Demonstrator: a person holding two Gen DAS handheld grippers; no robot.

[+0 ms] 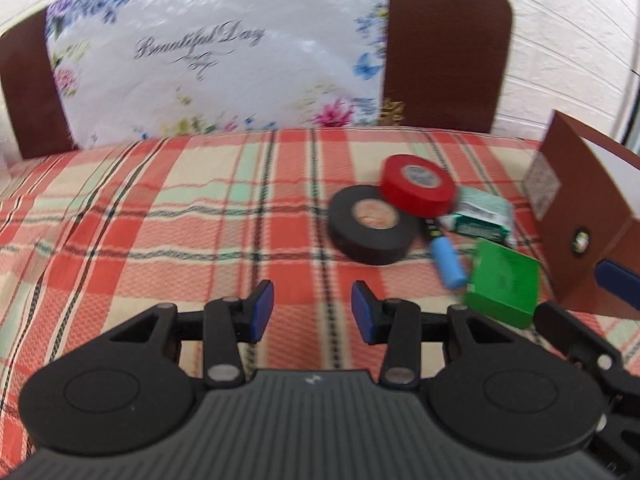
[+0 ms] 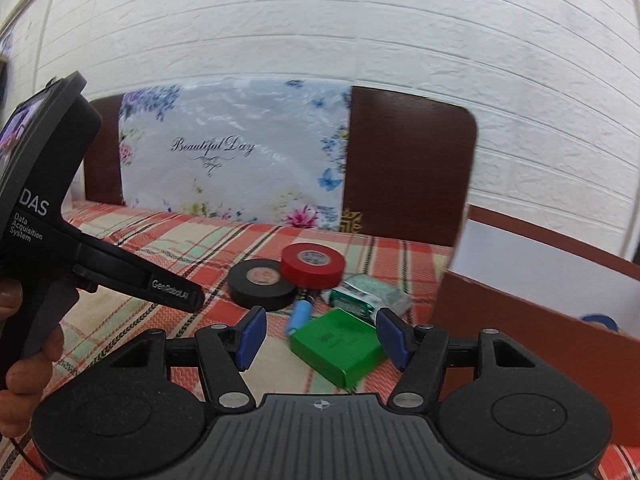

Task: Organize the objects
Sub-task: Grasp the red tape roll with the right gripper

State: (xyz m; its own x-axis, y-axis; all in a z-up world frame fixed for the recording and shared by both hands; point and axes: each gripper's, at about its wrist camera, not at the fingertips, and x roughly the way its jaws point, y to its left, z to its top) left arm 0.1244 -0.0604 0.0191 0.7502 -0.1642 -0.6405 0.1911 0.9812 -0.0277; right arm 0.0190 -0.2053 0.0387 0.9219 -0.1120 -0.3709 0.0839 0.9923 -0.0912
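Note:
A small pile lies on the plaid cloth (image 1: 160,220). The red tape roll (image 1: 418,186) (image 2: 312,266) leans on the black tape roll (image 1: 372,224) (image 2: 262,284). Beside them are a blue pen (image 1: 448,264) (image 2: 300,316), a pale green packet (image 1: 480,216) (image 2: 368,294) and a green box (image 1: 500,284) (image 2: 340,344). My left gripper (image 1: 312,312) is open and empty, left of the pile and nearer than it. My right gripper (image 2: 320,338) is open just short of the green box, its pads clear of it; one blue fingertip (image 1: 616,284) shows in the left wrist view.
An open brown box (image 1: 580,216) (image 2: 520,320) with a white inside stands right of the pile; something blue (image 2: 600,320) shows in it. A brown chair back with a floral cover (image 1: 220,52) (image 2: 232,152) stands behind, against a white brick wall (image 2: 360,20). A hand (image 2: 24,360) holds the left gripper's handle.

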